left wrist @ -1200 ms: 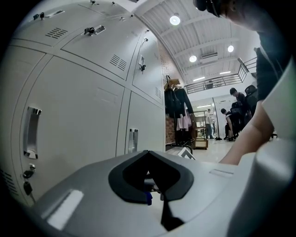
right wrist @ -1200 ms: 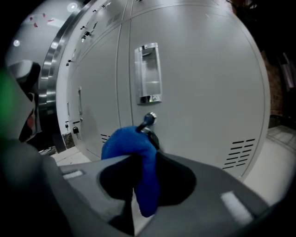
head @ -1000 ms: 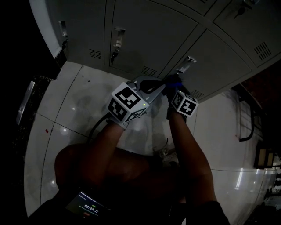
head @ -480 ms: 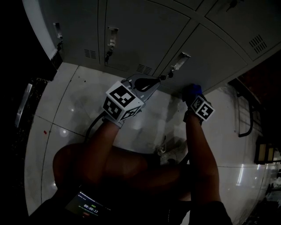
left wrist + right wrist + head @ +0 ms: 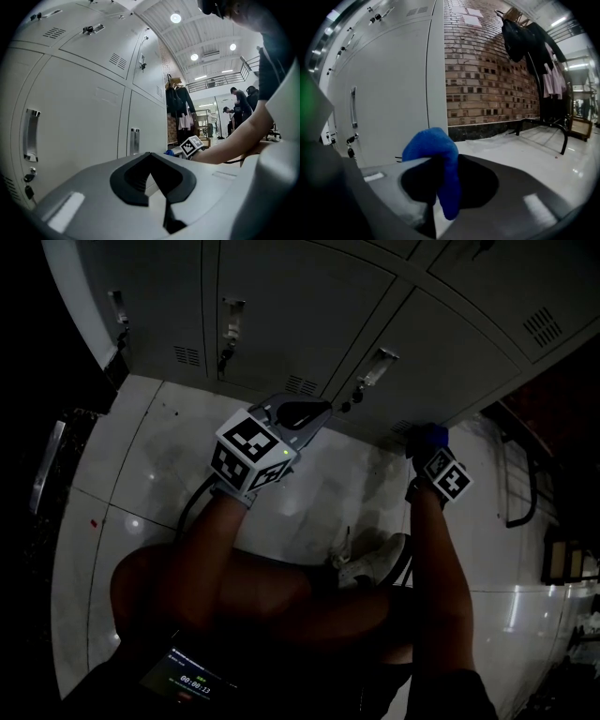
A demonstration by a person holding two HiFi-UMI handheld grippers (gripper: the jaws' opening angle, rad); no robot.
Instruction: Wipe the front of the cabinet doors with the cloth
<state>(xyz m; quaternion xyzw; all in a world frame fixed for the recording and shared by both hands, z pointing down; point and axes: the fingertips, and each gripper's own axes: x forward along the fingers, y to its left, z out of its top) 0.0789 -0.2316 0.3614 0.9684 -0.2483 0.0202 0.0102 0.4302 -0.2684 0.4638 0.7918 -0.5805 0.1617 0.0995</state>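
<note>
Grey metal cabinet doors (image 5: 300, 306) fill the top of the head view. My right gripper (image 5: 427, 448) is shut on a blue cloth (image 5: 429, 435) down by the foot of the rightmost lower door. In the right gripper view the cloth (image 5: 433, 143) bulges out of the closed jaws, right beside the door (image 5: 389, 84); contact cannot be made out. My left gripper (image 5: 305, 414) hangs shut and empty in front of the middle door, below its handle (image 5: 375, 367). Its own view shows the closed tips (image 5: 150, 155) and the right gripper's marker cube (image 5: 192, 146) beyond.
Keys (image 5: 349, 404) hang from the lock under the handle. A black metal rack (image 5: 525, 484) stands to the right, and a coat stand with clothes (image 5: 534, 51) stands against a brick wall (image 5: 487, 70). My shoe (image 5: 370, 563) rests on the glossy white floor. People (image 5: 239, 105) stand far off.
My right gripper has slid to the right along the bottom of the cabinet doors with the cloth in it. The left gripper has drifted slightly left.
</note>
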